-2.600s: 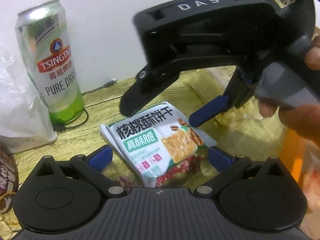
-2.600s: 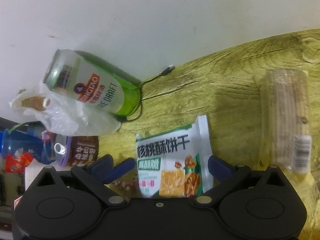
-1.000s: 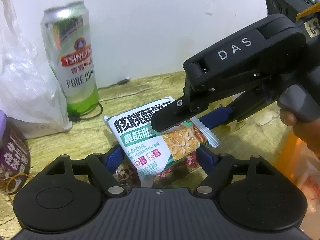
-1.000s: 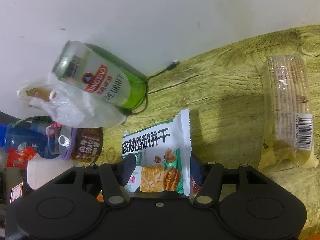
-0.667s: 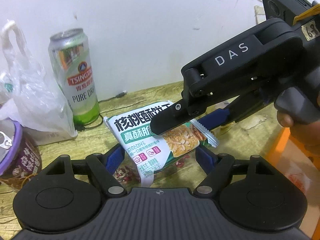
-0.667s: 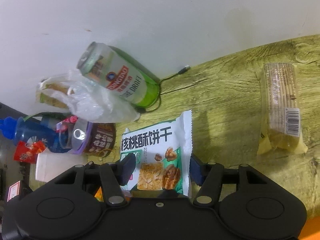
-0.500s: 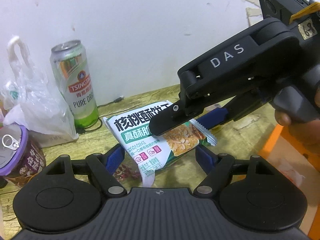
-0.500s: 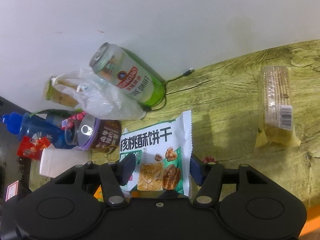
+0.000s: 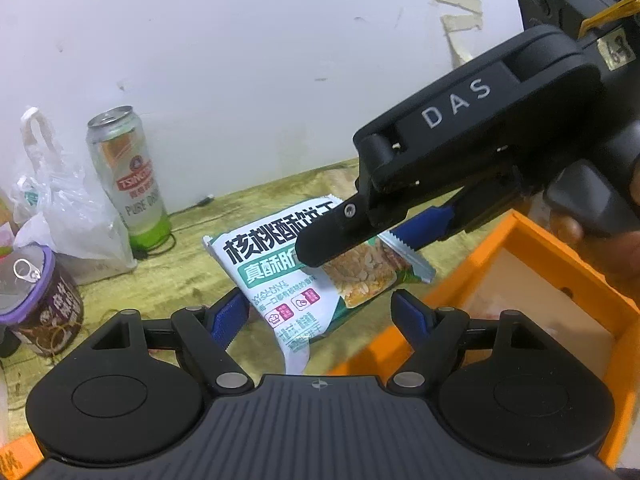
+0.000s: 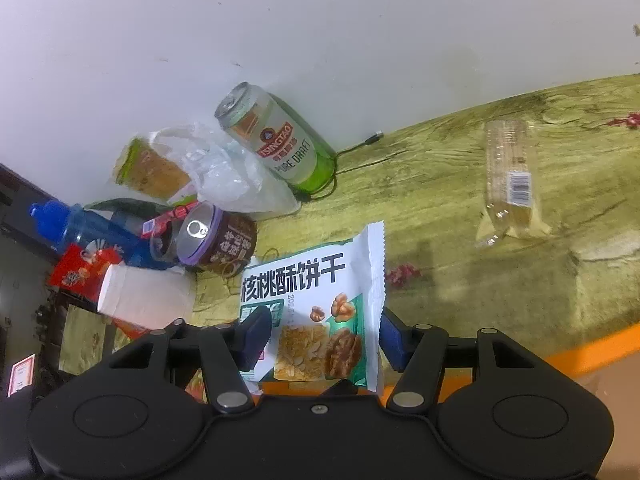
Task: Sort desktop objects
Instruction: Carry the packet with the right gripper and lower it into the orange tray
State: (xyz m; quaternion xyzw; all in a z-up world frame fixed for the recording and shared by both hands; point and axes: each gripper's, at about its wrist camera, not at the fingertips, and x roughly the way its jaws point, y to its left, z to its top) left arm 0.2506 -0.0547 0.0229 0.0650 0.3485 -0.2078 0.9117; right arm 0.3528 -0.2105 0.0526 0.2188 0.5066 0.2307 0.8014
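Right gripper [image 10: 318, 338]: its blue pads are clenched on the two long edges of the walnut biscuit packet [image 10: 320, 304], which is raised clear of the wood-grain tabletop [image 10: 500, 280]. In the left wrist view the same gripper enters from the right, a person's hand [image 9: 616, 248] on its grip, and its black finger lies across the printed face of the packet.

Left gripper [image 9: 320, 312]: the near end of the packet sits between its blue pads. The left pad lies just beside the packet's edge; the right pad stands apart from it. Whether the left pad presses on the wrapper cannot be told, so the grip of this gripper is uncertain.

Orange box [image 9: 532, 248]: an open, orange-walled box at the near right, its near corner below the packet's lower end in the left wrist view.

Back of the table, against the white wall [image 10: 360, 20]: an upright Tsingtao beer can [image 10: 276, 140] with a black cable [image 10: 356, 148] running from its base, and just left of it a clear plastic bag [image 10: 228, 176]. Nearer and to the left stand a purple-lidded can [image 10: 212, 240], a blue bottle [image 10: 80, 224] and a white paper cup [image 10: 136, 296].

Far right: a clear-wrapped stack of crackers [image 10: 508, 176] lies flat on the tabletop, well apart from the packet.
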